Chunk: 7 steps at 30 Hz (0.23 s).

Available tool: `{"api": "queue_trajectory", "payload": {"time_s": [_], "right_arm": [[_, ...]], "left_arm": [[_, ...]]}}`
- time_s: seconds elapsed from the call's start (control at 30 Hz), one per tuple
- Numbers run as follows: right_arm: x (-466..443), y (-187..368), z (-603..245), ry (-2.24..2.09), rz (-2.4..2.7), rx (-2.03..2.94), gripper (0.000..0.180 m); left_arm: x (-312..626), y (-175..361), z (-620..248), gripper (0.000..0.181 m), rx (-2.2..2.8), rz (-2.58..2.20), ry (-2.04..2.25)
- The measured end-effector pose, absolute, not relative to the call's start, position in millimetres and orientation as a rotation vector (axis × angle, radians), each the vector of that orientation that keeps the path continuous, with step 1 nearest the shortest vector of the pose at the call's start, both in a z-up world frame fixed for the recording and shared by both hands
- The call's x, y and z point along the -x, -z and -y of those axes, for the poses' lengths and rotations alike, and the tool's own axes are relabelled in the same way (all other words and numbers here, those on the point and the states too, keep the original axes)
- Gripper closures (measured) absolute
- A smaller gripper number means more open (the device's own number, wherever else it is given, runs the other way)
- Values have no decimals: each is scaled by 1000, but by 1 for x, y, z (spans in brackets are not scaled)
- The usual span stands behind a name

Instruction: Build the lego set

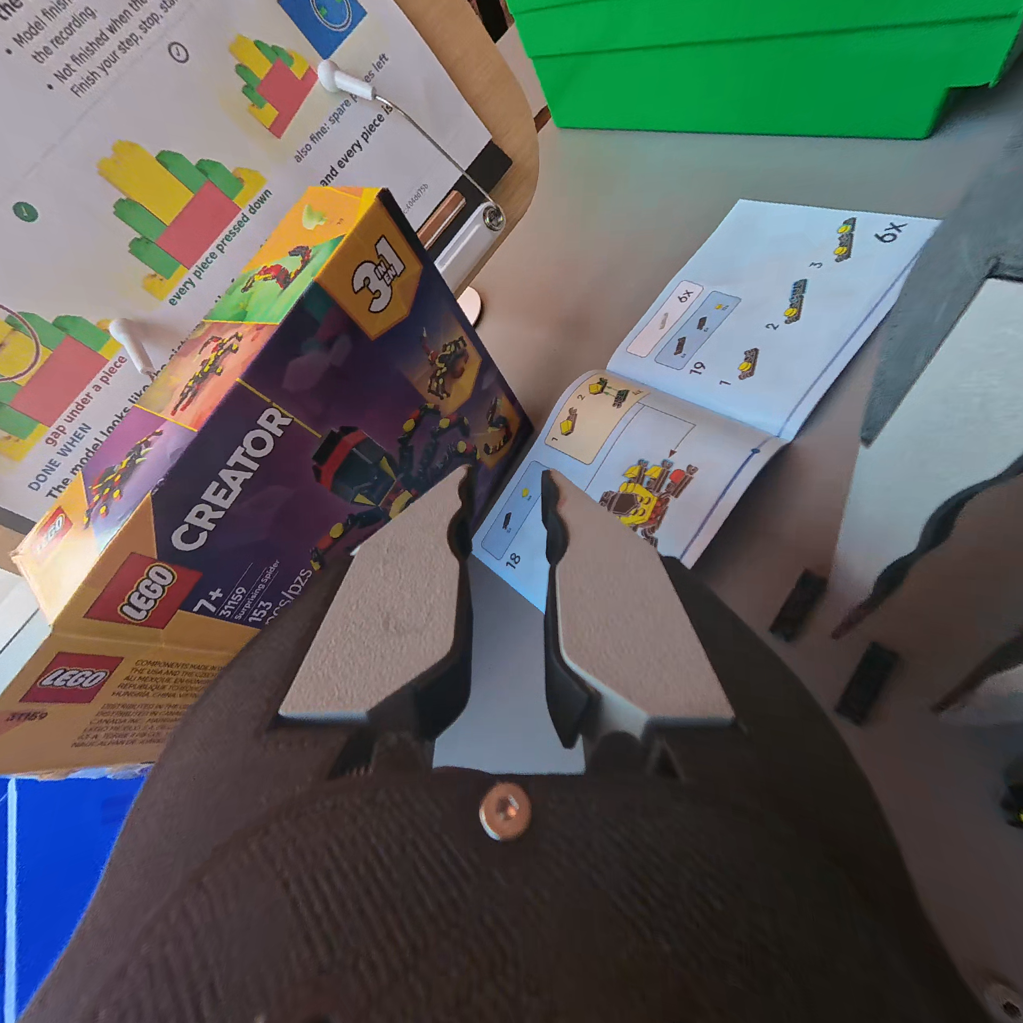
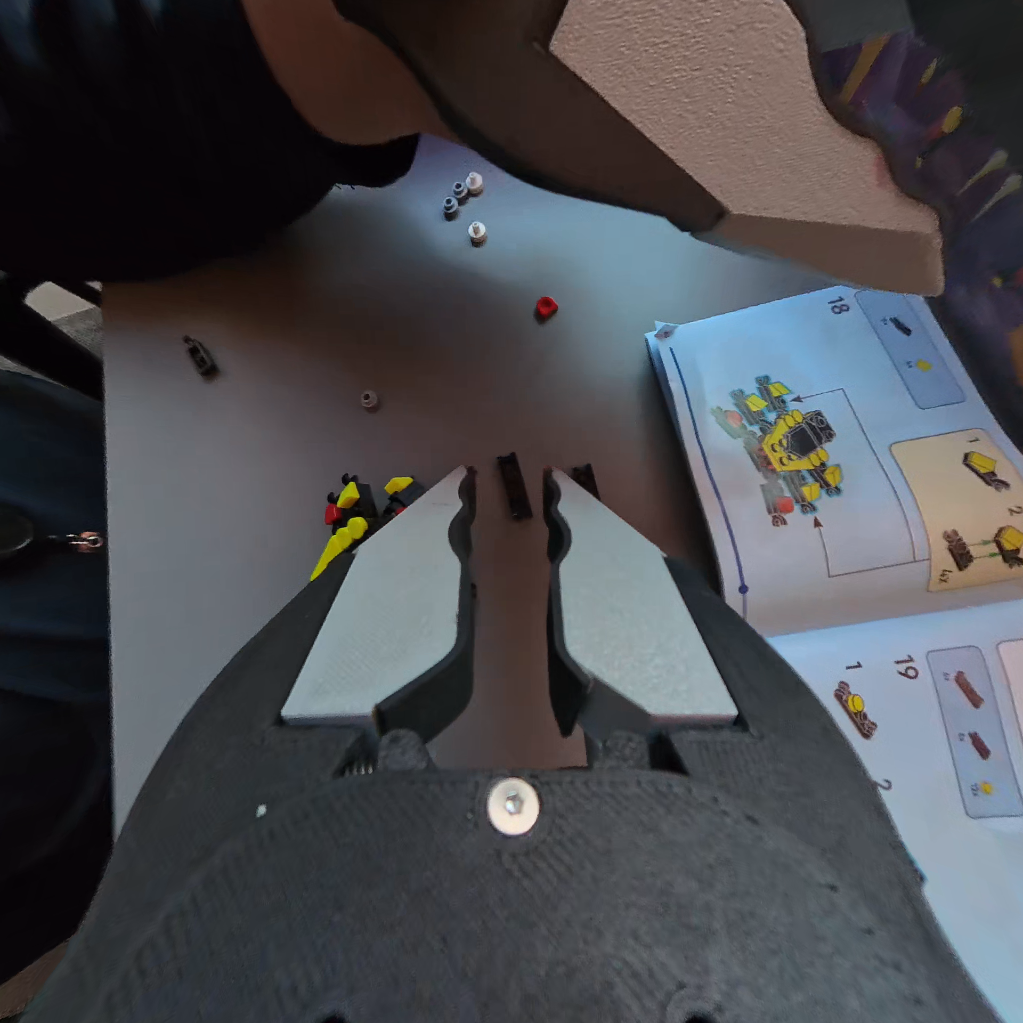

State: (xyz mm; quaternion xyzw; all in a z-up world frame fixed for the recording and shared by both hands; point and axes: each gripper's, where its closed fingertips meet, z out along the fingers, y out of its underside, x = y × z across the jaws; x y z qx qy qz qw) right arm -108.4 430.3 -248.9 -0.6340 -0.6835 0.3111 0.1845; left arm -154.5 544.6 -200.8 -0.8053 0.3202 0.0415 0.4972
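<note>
**Both jaws open over the booklet's near side**

My right gripper [image 2: 506, 476] has its jaws parted, nothing held; a dark plate [image 2: 513, 492] lies on the table [image 2: 277, 443] in line w/ the gap. A 2nd dark plate [image 2: 585, 477] sits between it and the instruction booklet [image 2: 830, 498]. Half-built yellow/black model [image 2: 365, 512] well left of the booklet; red stud [image 2: 546, 308] and small round pieces [image 2: 465, 205] farther off, w/ bare table around them. Table edge runs far left.

My left gripper [image 1: 505, 476] also gapes empty, above the booklet's [image 1: 747, 354] corner. Only this view shows the set's box [image 1: 265, 443], printed w/ brand and text, touching the booklet's edge, and a green bin [image 1: 747, 72] beyond.
</note>
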Motion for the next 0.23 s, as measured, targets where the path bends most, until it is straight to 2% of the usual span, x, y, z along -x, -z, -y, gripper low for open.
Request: {"api": "queue_trajectory", "payload": {"time_s": [0.03, 0.07, 0.17, 0.23], "right_arm": [[109, 252, -431, -852, 1935, 1767, 155], [110, 253, -429, -844, 1957, 1741, 155], [111, 259, -424, -807, 2025, 1673, 171], [109, 268, -427, -742, 2051, 1679, 172]], "left_arm": [[155, 202, -545, 160, 1953, -773, -102], [156, 202, -545, 160, 1955, -772, -104], [158, 203, -547, 160, 1959, -763, -101], [159, 204, -547, 160, 1962, -761, -100]]}}
